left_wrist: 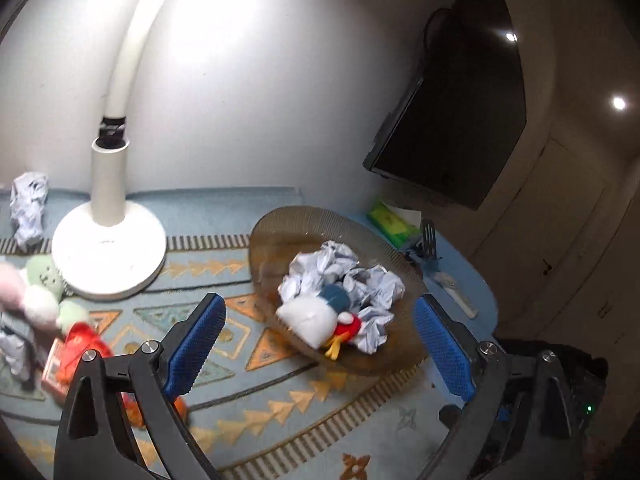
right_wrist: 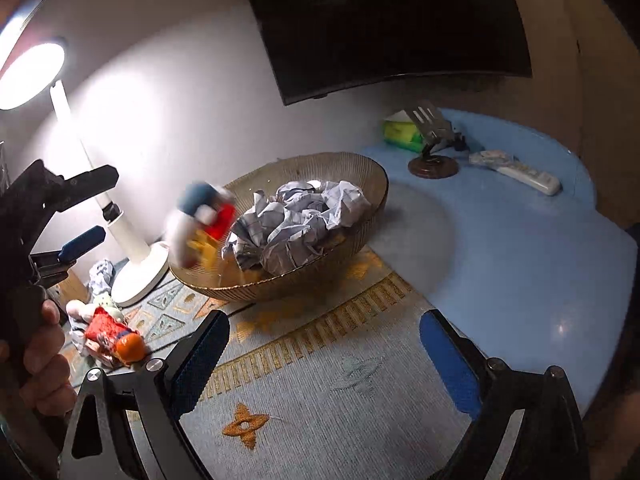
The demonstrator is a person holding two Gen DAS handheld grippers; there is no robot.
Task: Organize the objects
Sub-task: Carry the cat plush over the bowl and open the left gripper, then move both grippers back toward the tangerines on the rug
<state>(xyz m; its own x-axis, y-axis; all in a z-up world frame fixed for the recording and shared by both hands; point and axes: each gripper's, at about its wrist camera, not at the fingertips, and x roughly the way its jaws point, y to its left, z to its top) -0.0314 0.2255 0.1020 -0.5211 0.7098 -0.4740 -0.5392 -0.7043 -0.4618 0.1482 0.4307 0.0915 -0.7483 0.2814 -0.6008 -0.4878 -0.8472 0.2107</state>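
Left gripper (left_wrist: pixel 320 344): we find its jaws spread wide and empty, poised above the near rim of the bowl (left_wrist: pixel 276 220).
Right gripper (right_wrist: pixel 324 364): we find its jaws likewise wide and holding nothing, over the patterned mat (right_wrist: pixel 320 400), short of the bowl.
Duck toy (left_wrist: pixel 316 318): it sits at the bowl's near edge, part on the rim and part on the crumpled paper balls (left_wrist: pixel 360 276); in the right wrist view it is smeared by motion, so we judge it unsettled.
Risk, duck toy: we judge it may roll out over the rim onto the mat, since it rests high on a loose heap and not deep in the bowl.
Risk, bowl: it appears tipped toward the lamp (left_wrist: pixel 108 252) side; a nudge from either gripper could tilt it further and spill paper.
Remaining items: a red and orange toy (right_wrist: pixel 116 336) and pale plush toys (left_wrist: pixel 44 292) lie on the tabletop beside the lamp base, with another paper ball (left_wrist: pixel 28 208) behind it.
Risk, next reach: we note these lie close against the lamp base; a careless approach could strike the lamp.
Far end: a remote (right_wrist: pixel 516 172) and a green pack (right_wrist: pixel 402 130) lie well apart from the bowl.
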